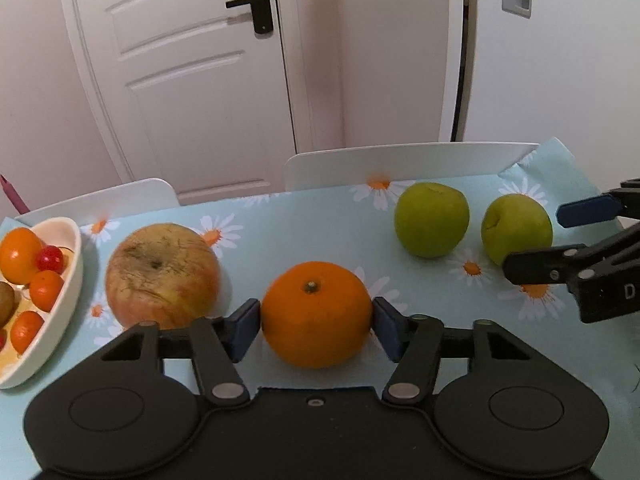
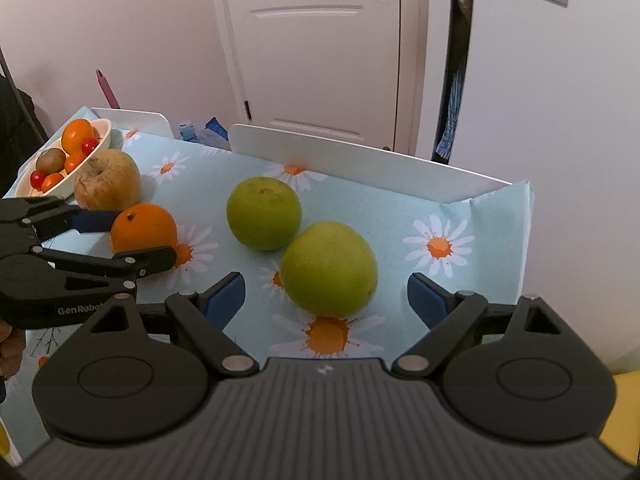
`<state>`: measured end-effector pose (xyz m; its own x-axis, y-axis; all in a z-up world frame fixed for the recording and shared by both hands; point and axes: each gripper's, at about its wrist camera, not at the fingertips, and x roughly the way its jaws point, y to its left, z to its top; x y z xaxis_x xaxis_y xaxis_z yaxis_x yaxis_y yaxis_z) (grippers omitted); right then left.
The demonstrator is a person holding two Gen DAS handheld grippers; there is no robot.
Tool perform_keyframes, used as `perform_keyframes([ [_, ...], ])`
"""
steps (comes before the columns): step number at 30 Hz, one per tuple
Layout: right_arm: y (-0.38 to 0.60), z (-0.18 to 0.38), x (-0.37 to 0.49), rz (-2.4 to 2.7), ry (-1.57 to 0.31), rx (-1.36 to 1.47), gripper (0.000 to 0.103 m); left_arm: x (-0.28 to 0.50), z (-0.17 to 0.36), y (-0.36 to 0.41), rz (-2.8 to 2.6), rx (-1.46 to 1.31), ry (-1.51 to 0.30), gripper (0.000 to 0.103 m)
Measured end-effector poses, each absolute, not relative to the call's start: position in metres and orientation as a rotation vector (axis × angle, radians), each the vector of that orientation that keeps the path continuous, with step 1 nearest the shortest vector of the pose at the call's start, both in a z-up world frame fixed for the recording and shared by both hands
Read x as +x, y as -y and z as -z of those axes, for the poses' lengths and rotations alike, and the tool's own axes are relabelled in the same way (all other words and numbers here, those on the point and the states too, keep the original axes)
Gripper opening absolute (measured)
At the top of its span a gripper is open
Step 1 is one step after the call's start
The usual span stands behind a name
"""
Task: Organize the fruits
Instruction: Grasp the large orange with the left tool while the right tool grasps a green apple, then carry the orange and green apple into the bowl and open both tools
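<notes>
The orange (image 1: pixel 316 314) sits on the bench (image 1: pixel 304 236) just right of the large russet apple (image 1: pixel 162 274), with the left gripper (image 1: pixel 317 324) clenched onto it, blue pads touching both flanks. A sound lift probably means keeping that squeeze even, rising straight, then swinging left over the apple to the white bowl (image 1: pixel 74 276), which already holds small fruit. Right of the orange, the right gripper (image 2: pixel 326 298) stands released, jaws wide, straddling the nearer green apple (image 2: pixel 328 268); the second green apple (image 2: pixel 264 212) lies just behind it.
</notes>
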<state>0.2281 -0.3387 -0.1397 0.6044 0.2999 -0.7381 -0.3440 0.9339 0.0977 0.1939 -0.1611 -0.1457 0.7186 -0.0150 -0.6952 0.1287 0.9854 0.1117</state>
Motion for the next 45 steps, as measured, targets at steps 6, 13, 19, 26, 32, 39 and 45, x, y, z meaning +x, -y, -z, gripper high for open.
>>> perform_keyframes([
  [6,0.337,0.143,0.234,-0.384,-0.851,-0.054,0.093,0.190,0.145,0.162,0.079,0.166,-0.772,0.063],
  [13,0.337,0.144,0.238,-0.390,-0.854,-0.051,0.086,0.178,0.145,0.159,0.072,0.170,-0.776,0.063],
  [19,0.334,0.146,0.240,-0.387,-0.848,-0.062,0.084,0.172,0.144,0.156,0.067,0.166,-0.783,0.063],
  [26,0.331,0.148,0.244,-0.376,-0.847,-0.074,0.073,0.163,0.139,0.152,0.060,0.158,-0.770,0.063],
  [32,0.329,0.137,0.237,-0.372,-0.833,-0.070,0.073,0.154,0.131,0.146,0.054,0.143,-0.758,0.063],
  [39,0.318,0.111,0.223,-0.401,-0.815,-0.071,0.073,0.137,0.108,0.137,0.034,0.124,-0.732,0.063],
  [45,0.294,0.079,0.209,-0.462,-0.777,-0.075,0.073,0.118,0.080,0.119,-0.004,0.117,-0.700,0.063],
])
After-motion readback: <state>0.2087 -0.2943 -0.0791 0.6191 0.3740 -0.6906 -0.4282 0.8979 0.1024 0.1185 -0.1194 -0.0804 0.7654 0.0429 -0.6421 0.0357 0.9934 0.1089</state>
